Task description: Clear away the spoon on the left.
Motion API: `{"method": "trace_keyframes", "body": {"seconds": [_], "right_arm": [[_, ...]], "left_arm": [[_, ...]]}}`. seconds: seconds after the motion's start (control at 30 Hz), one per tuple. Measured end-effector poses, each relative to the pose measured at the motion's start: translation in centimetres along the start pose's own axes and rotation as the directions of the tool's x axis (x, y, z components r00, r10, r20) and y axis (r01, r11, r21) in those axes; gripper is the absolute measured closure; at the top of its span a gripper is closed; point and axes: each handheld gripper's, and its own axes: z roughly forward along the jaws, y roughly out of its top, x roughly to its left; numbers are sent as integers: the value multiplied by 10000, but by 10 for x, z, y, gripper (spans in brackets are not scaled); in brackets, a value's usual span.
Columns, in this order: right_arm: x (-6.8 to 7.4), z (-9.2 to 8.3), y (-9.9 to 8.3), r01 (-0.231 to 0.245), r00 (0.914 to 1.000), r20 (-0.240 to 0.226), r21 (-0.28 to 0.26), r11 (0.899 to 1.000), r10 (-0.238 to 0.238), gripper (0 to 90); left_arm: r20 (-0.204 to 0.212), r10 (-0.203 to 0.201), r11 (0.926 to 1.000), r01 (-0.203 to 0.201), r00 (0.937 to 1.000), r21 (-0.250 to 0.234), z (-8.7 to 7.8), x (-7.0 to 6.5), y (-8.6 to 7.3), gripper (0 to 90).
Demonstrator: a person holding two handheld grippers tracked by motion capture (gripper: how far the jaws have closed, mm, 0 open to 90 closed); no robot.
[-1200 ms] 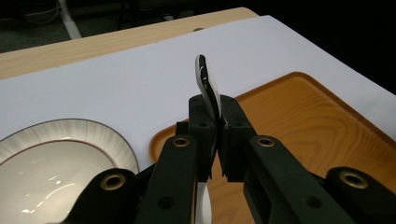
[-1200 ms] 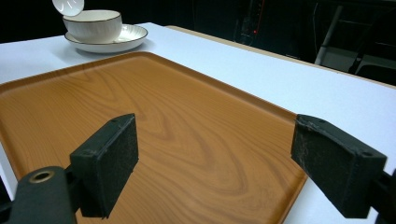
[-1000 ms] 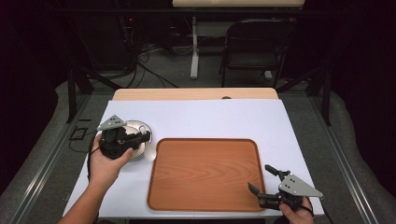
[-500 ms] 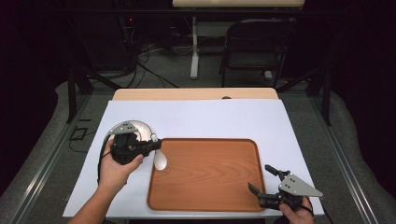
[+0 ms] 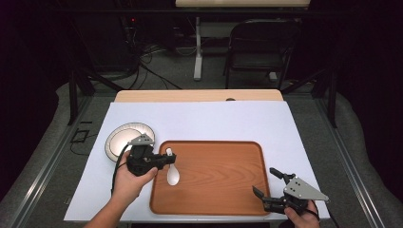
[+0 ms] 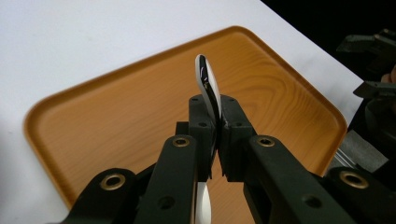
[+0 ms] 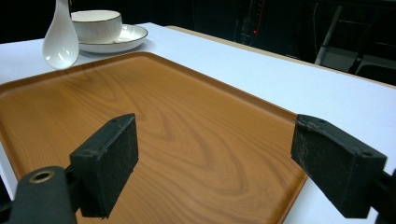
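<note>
High view: smooth white table cover (image 5: 199, 118) w/ a rounded-corner wooden tray (image 5: 218, 175), visible grain, raised rim. Left gripper (image 5: 167, 158) pinches a glossy white ceramic spoon (image 5: 172, 173) by its handle at the tray's left edge, spoon bowl end hanging down over the tray. Behind the left hand, a round white plate (image 5: 124, 137) w/ a dark rim line, on the cover left of the tray. Right gripper (image 5: 268, 183) sits at the tray's near right corner, jaws spread wide, nothing between them.

Left gripper view: black jaws pressed onto the spoon handle, its thin glazed edge (image 6: 207, 84) sticking up past the pads; tray (image 6: 116, 116) below.

Right gripper view: matte black pads (image 7: 112, 158) far apart over bare tray wood. Far left, a white bowl (image 7: 95, 23) sits in the plate (image 7: 128, 37); can't tell what's in the bowl.
</note>
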Motion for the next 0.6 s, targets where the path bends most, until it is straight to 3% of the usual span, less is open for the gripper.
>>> {"method": "trace_keyframes", "body": {"seconds": [0.43,0.6], "right_arm": [[0,0,0,11,10000,1,-9,10000,-11,144],[0,0,0,-27,10000,-4,-6,10000,27,144]], "left_arm": [[544,-329,9980,299,9980,560,23,-3,-16,854],[507,-519,9962,482,9974,722,30,-1,-22,854]]}}
